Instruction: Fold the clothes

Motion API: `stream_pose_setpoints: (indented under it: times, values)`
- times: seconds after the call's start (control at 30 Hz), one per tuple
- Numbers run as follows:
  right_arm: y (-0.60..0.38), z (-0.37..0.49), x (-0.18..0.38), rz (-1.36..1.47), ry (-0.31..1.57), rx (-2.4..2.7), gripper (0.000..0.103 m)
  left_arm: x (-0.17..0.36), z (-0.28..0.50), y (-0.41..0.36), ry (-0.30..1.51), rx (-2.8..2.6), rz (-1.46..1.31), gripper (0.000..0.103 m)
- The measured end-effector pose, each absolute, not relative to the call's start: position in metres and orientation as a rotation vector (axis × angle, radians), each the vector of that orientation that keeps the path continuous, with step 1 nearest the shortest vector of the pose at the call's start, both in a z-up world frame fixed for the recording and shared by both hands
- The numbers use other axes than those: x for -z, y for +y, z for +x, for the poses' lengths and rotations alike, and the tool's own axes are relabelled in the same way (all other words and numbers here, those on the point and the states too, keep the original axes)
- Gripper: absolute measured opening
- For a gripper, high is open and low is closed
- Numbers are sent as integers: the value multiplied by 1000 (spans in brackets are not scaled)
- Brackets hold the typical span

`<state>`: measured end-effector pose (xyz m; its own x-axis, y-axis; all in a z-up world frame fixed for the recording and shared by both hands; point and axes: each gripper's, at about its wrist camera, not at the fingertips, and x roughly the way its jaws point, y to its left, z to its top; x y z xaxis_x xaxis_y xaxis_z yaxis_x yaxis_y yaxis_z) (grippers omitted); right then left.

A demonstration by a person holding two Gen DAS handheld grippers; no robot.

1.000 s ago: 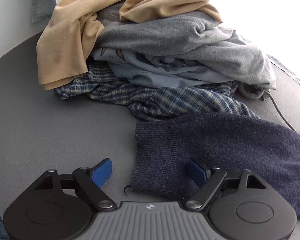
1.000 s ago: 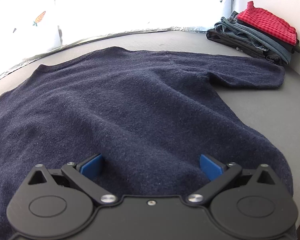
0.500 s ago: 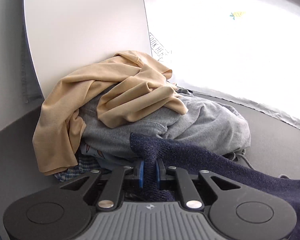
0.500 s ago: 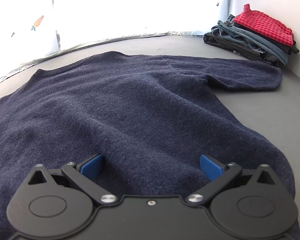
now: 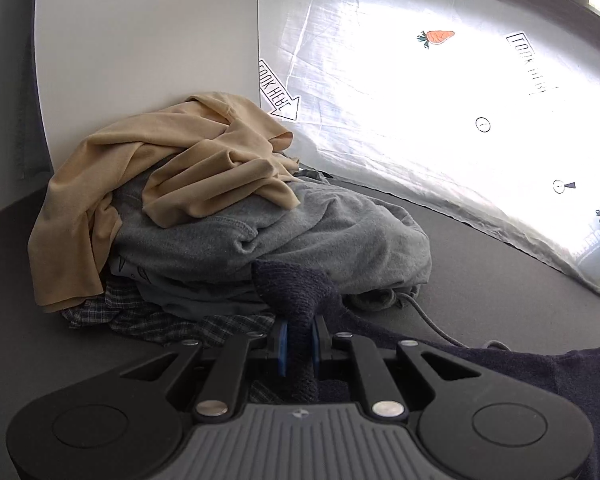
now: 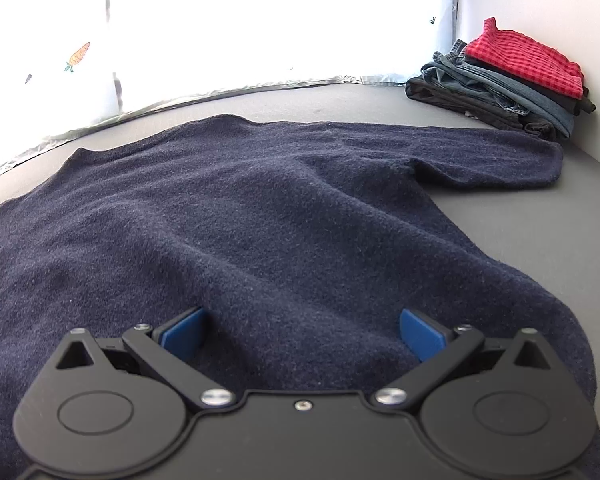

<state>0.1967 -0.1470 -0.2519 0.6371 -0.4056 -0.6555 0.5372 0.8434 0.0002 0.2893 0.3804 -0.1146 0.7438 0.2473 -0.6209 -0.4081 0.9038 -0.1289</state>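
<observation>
A dark navy knit sweater (image 6: 260, 216) lies spread flat on the grey table, one sleeve (image 6: 480, 160) stretched out to the right. In the left wrist view my left gripper (image 5: 299, 344) is shut on the cuff of the other sleeve (image 5: 296, 292), lifted off the table with the navy knit bunched between the blue pads. My right gripper (image 6: 302, 330) stands open low over the sweater's body, its blue pads (image 6: 182, 330) wide apart with nothing pinched.
A pile of unfolded clothes sits behind the left gripper: a tan shirt (image 5: 168, 168), a grey sweatshirt (image 5: 300, 232), a plaid shirt (image 5: 148, 316). A folded stack topped by a red checked garment (image 6: 524, 60) stands at the far right corner. White walls and a bright plastic sheet (image 5: 440, 120) border the table.
My left gripper closed on the sweater's sleeve cuff and lifted it, so the view rose from the table toward the pile and wall. The right gripper stayed open in place.
</observation>
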Motion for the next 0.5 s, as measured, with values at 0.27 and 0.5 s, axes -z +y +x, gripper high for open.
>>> stream_pose_setpoints:
  times: [0.27,0.5]
  values:
    - [-153,201,247,210,740,509,103,117,281,283,684,64,-432,13]
    - [-166,213,239,220,855,430,103,163,283,234,920,157,-472,63]
